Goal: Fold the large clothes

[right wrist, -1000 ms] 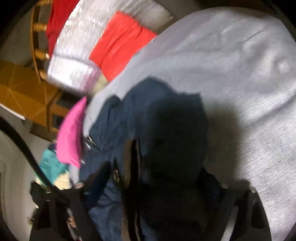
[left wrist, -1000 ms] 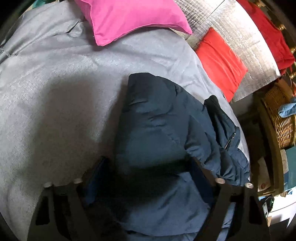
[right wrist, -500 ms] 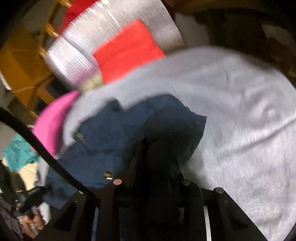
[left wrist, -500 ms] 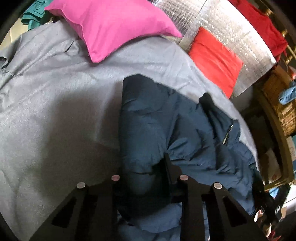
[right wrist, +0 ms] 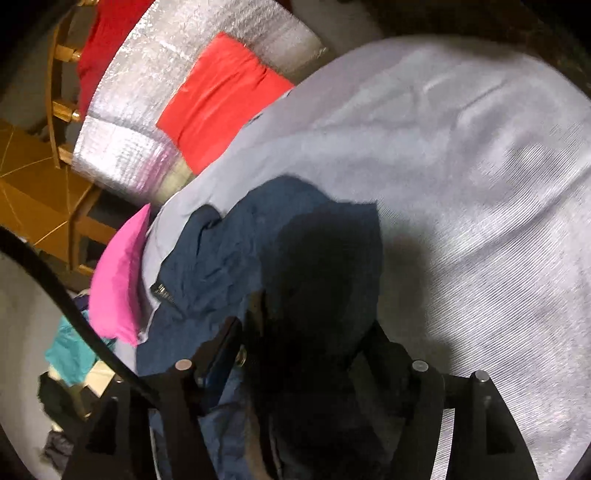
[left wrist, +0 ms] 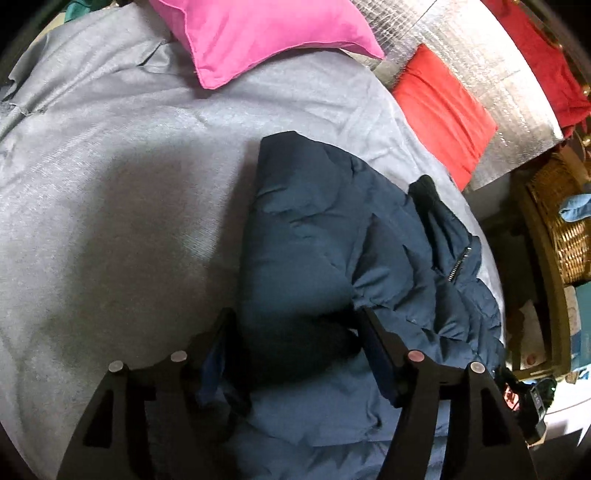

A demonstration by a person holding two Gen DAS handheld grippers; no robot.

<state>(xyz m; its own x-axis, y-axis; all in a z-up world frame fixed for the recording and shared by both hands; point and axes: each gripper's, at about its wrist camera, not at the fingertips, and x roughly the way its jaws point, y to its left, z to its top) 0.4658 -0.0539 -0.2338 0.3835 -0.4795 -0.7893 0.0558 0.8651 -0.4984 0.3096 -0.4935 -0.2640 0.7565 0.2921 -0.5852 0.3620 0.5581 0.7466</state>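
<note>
navy jacket (left wrist: 314,236), grey sheet (left wrist: 110,184), tongs (left wrist: 295,325) just opened

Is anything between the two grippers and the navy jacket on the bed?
Nothing visible. The jacket lies on the grey sheet, directly under the left gripper and the right gripper. Both have just been opening, with jacket fabric between their jaws. The pink pillow sits well away.

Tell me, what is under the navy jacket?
The navy jacket lies on a grey sheet, which shows all around it. What the sheet covers cannot be seen, nor can anything hidden between the jacket's folds.
</note>
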